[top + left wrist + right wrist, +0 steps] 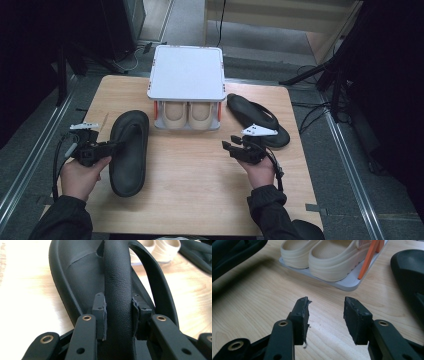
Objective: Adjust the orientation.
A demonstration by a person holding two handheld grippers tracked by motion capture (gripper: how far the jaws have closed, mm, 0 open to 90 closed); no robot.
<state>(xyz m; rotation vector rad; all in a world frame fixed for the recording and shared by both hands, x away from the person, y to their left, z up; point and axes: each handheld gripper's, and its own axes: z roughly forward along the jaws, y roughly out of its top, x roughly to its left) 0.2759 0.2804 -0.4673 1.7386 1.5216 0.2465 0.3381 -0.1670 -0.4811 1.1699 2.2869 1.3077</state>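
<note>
At the table's near left, my left gripper [117, 320] pinches the strap of a black sandal [129, 150], which lies left of the shoe rack [186, 75]. I judge the step as carrying it rackward; next, lift and align. My right gripper [325, 315] hangs spread, empty. Its mate [257, 120] lies right of the rack.

No words, numbers or signs can be read on anything here, not on the shoes, the rack or the table.
</note>
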